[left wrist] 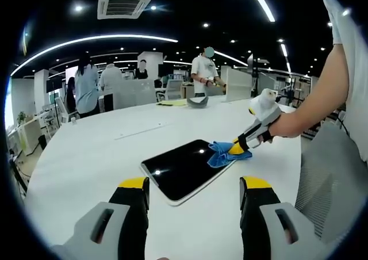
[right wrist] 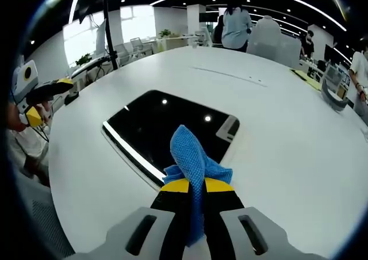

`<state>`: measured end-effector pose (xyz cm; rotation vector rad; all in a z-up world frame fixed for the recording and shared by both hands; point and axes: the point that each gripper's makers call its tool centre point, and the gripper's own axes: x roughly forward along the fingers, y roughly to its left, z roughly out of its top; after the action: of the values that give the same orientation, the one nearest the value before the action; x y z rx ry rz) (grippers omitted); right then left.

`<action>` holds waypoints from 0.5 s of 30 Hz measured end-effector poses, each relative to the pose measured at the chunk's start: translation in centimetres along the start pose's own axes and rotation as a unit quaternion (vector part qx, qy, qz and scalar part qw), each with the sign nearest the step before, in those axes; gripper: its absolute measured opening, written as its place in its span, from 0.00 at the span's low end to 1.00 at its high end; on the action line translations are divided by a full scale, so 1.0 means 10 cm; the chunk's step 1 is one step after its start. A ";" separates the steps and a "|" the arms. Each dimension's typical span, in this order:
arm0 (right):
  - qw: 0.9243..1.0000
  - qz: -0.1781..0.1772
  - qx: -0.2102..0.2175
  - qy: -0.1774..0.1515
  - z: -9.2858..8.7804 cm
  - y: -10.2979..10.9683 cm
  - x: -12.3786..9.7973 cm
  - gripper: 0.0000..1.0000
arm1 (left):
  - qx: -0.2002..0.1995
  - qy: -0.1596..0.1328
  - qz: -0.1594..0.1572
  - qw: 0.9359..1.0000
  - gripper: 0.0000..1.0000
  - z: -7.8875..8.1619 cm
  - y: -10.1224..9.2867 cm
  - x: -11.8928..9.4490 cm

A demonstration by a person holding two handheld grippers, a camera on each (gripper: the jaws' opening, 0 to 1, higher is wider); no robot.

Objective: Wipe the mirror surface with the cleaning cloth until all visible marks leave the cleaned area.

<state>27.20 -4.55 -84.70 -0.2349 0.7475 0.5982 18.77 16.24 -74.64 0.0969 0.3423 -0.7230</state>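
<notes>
Mirror (left wrist: 185, 169) lies flat on white worktop (left wrist: 86, 162), centre of left gripper view, so I can wipe from above. My right gripper (right wrist: 195, 185) pinches blue cleaning cloth (right wrist: 192, 159) between pressed-together jaws, loose end hanging at mirror's near edge, lower centre of right gripper view. Left gripper (left wrist: 194, 185) spread, holding nothing, hovers short of mirror, keeping whole scene in sight. I judge wiping barely begun.

The cloth (right wrist: 194, 165) hides part of the mirror's (right wrist: 167, 130) near edge; its marks cannot be told.
</notes>
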 end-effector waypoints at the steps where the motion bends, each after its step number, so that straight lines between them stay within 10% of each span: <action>1: 1.000 0.000 -0.002 0.000 0.00 -0.01 0.01 0.02 | 0.000 0.000 0.000 1.000 0.63 0.00 0.00 0.00; 15: 1.000 -0.007 0.009 -0.008 0.08 -0.08 0.08 0.02 | -0.002 0.003 -0.001 1.000 0.63 -0.02 -0.02 0.00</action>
<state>28.53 -4.55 -84.67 -0.2186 0.7344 0.5787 18.62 16.13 -74.81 0.0951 0.3496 -0.7238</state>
